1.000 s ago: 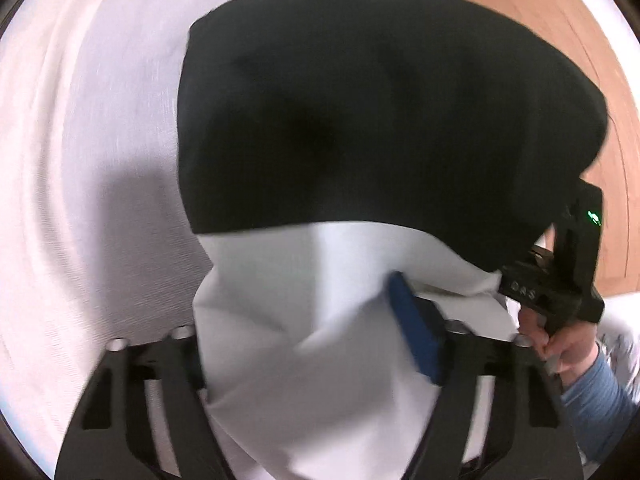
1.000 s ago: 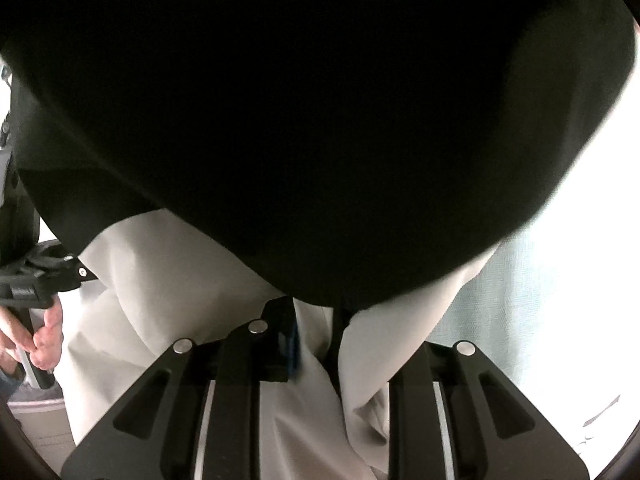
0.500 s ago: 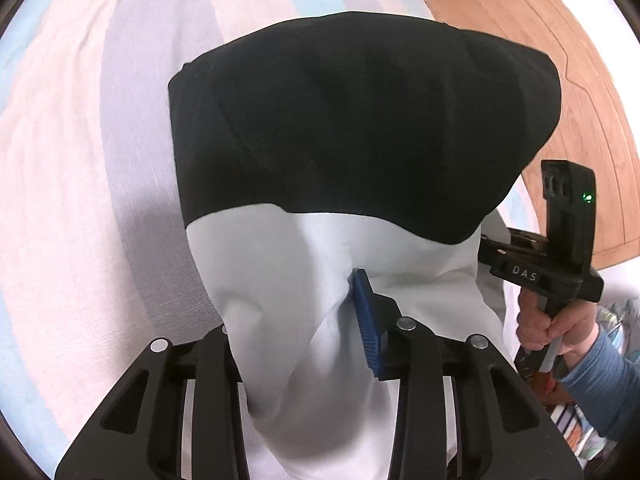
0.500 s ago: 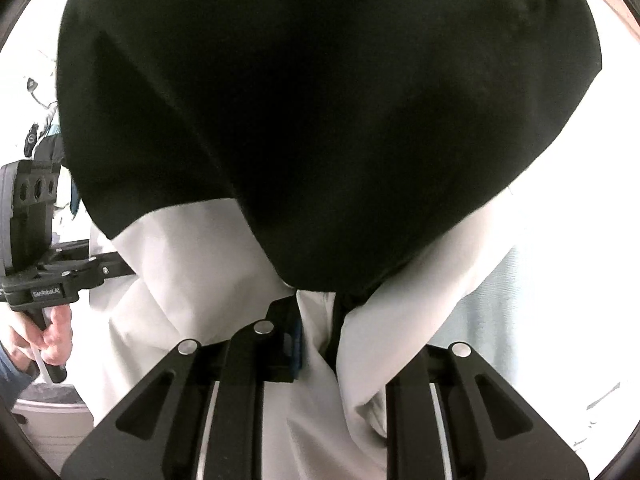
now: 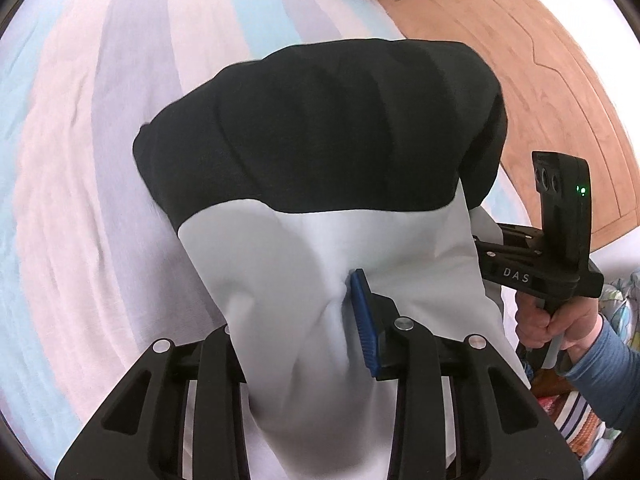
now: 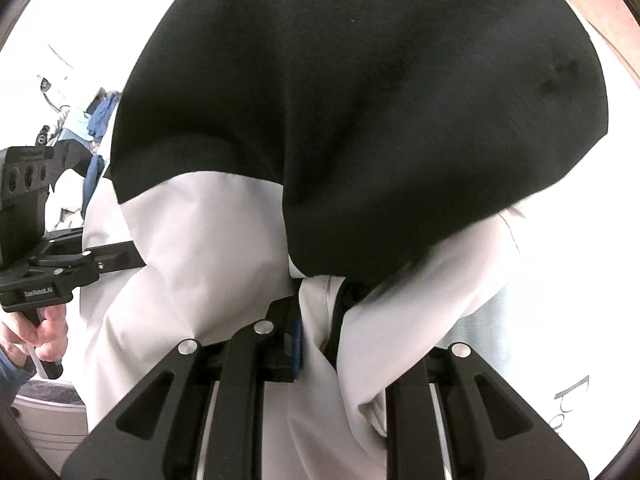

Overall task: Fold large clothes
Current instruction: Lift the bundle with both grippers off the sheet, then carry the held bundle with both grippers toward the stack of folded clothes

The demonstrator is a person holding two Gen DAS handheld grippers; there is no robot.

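Observation:
A large black and white garment [image 5: 320,168] hangs in the air between both grippers, its white part near me and its black part hanging beyond. My left gripper [image 5: 344,312] is shut on the white cloth; only its blue pad [image 5: 362,320] shows, the other finger is under the cloth. My right gripper [image 6: 316,328] is shut on the garment [image 6: 360,112] at a bunched white edge. The right gripper shows at the right in the left wrist view [image 5: 552,248], the left gripper at the left in the right wrist view [image 6: 36,256].
A bed with a pastel striped sheet [image 5: 88,160] lies below the garment. A wooden floor [image 5: 540,72] is at the upper right. Striped cloth and clutter [image 5: 580,420] sit at the lower right. A white round bin [image 6: 48,420] is at the lower left.
The garment has been lifted higher off the striped bed, so more sheet shows around it. Both grippers stay shut on the cloth.

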